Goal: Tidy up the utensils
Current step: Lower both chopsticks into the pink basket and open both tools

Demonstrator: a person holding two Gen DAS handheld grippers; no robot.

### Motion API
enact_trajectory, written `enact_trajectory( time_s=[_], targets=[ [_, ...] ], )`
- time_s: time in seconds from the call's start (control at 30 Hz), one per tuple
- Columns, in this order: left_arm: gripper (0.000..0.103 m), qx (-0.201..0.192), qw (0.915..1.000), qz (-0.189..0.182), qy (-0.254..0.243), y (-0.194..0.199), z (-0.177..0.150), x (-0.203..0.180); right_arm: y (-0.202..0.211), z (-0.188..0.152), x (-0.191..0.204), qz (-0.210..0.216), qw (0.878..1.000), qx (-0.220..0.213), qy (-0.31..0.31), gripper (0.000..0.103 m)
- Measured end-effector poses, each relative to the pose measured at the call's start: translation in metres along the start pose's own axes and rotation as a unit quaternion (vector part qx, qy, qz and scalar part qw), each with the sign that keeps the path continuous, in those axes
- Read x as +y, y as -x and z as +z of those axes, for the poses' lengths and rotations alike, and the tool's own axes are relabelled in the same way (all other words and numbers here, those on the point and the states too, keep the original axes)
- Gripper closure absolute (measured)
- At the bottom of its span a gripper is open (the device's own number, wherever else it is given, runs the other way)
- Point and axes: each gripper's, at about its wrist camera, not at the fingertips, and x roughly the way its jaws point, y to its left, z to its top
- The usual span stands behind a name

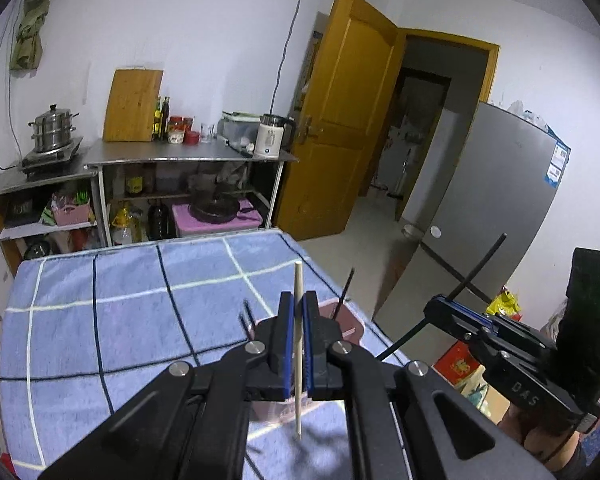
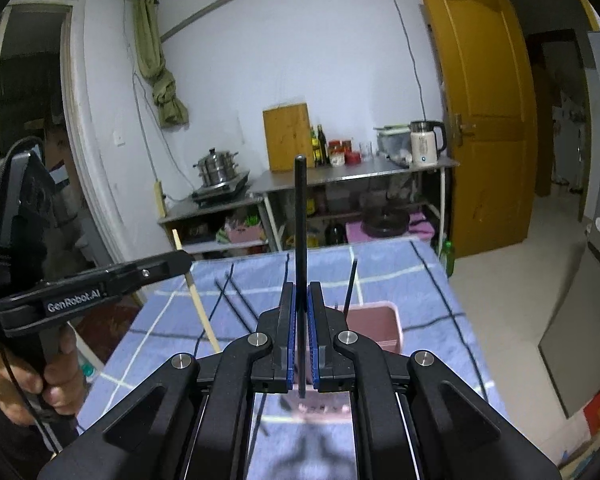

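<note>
Checked cloth covers the bench [image 1: 120, 320], above which the left hand-held gripper [image 1: 299, 312] clamps a pale chopstick [image 1: 298, 360] and the right hand-held gripper [image 2: 301, 304] a black chopstick [image 2: 300, 220], both upright, probably for dropping into the pink bin [image 2: 380, 324].

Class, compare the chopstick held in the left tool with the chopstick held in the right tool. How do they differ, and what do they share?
The left tool's chopstick is pale wood; the right tool's chopstick is black. In each tool's own view, the pale chopstick looks slimmer and the black chopstick thicker. Shared: each is a single straight stick clamped between shut blue pads, standing roughly upright above the checked blue cloth.
</note>
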Motion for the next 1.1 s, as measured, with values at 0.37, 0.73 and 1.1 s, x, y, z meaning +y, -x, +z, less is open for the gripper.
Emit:
enact_trajectory(
  time_s=[0.37, 0.73, 1.1],
  targets=[
    [0.098, -0.014, 0.9998, 0.008, -0.010, -0.037, 0.018, -0.001, -0.033, 0.005, -0.012, 0.000, 1.000, 0.010, -0.012, 0.098],
    [0.098, 0.005, 0.9997, 0.019, -0.016, -0.073, -0.008, 0.006, -0.066, -0.017, -0.022, -0.005, 0.999, 0.042, -0.017, 0.098],
    [0.098, 0.015, 0.9990, 0.027, -0.031, -0.070, -0.023, 0.006, -0.091, -0.045, -0.026, -0.010, 0.996, 0.082, -0.024, 0.097]
  ],
)
